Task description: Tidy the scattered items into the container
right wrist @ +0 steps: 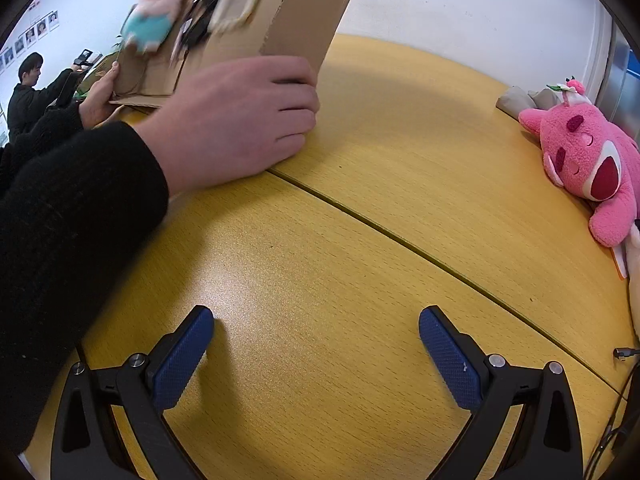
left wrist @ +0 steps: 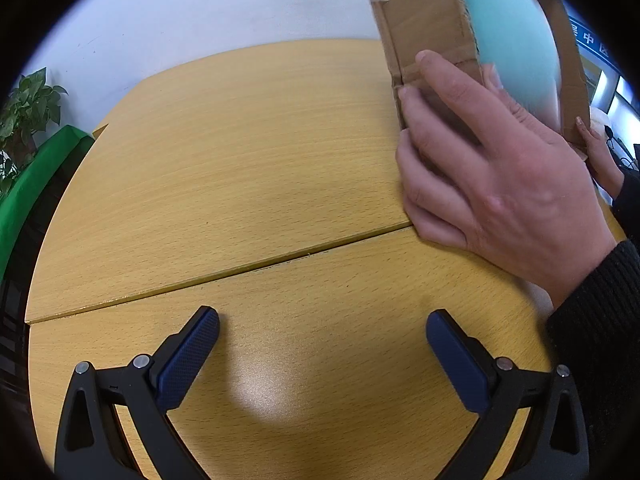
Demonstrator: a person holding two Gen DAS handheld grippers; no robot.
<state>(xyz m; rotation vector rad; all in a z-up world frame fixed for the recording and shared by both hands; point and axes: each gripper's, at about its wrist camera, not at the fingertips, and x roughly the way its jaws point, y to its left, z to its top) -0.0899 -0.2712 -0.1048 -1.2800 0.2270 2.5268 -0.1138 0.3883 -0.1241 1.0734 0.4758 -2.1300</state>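
Note:
A cardboard box is tipped up on the table, held by two bare hands. In the right wrist view the same box shows blurred items tumbling in its mouth: a teal and pink plush and some dark and pale pieces. A teal blur fills the box's mouth in the left wrist view. My left gripper hangs open over bare wood. My right gripper is open too, holding nothing. A pink plush bear lies at the table's right edge.
The yellow wooden table has a seam running across it. A green panel and a potted plant stand at the left. Another person stands far left, by a wall with photos. Cables hang at the right edge.

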